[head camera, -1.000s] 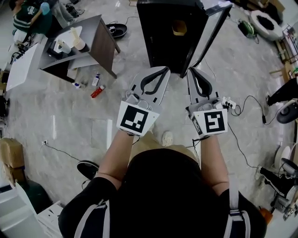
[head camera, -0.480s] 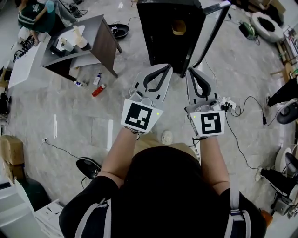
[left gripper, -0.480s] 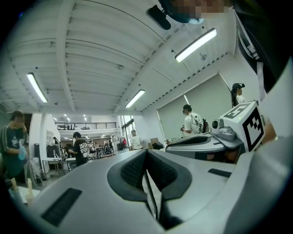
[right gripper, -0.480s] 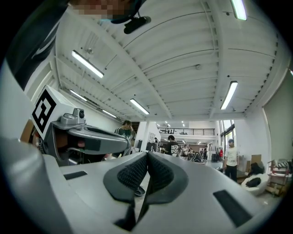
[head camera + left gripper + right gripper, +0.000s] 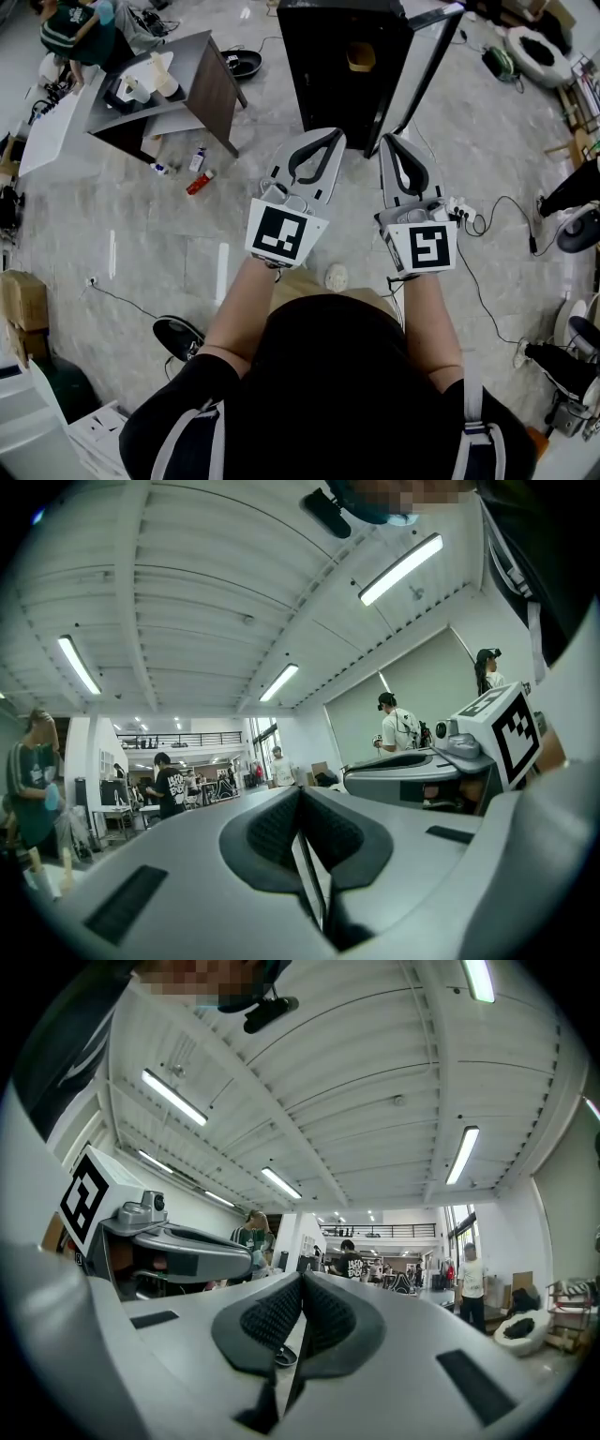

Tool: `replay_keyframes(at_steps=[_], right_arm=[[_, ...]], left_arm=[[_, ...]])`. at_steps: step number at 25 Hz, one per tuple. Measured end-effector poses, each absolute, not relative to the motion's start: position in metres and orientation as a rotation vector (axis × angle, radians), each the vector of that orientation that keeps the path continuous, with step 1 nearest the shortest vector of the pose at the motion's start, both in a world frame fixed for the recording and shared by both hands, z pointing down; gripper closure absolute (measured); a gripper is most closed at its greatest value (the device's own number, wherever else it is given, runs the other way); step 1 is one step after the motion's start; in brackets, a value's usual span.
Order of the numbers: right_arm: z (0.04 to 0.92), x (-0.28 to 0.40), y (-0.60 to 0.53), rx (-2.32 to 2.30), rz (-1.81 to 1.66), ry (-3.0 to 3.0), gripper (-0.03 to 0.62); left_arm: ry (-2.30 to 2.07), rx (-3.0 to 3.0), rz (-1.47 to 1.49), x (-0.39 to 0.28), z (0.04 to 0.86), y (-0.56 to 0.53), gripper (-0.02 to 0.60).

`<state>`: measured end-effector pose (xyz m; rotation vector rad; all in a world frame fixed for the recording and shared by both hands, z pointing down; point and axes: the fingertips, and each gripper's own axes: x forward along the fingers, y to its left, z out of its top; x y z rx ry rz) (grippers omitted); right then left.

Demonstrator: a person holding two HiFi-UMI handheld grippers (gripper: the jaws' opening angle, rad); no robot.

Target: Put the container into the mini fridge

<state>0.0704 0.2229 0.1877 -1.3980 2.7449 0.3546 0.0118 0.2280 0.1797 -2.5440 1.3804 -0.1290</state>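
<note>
The black mini fridge stands on the floor ahead of me, its door swung open to the right. A small tan container shows against the fridge's dark body; I cannot tell whether it sits on top or inside. My left gripper is held level just short of the fridge's front, shut, with nothing between its pads. My right gripper is beside it near the door's edge, also shut and empty. Both gripper views tilt up toward the ceiling: left gripper, right gripper, jaws pressed together.
A grey side table with cups stands at the upper left, small bottles on the floor beside it. A power strip and cables lie to the right. A white round object lies near my feet. Other people stand across the hall.
Both grippers have drifted slightly forward toward the fridge and stay shut. Nothing was taken hold of or let go.
</note>
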Motion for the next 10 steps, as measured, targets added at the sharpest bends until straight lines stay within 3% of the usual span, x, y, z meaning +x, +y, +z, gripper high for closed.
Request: replay_keyframes(at_steps=[10], right_arm=[[0.1947, 0.0734, 0.2279, -1.391, 0.34, 2.745, 0.557]], left_arm=[[1.38, -2.555, -0.143, 0.0149, 0.1876, 0.2307, 0.558]])
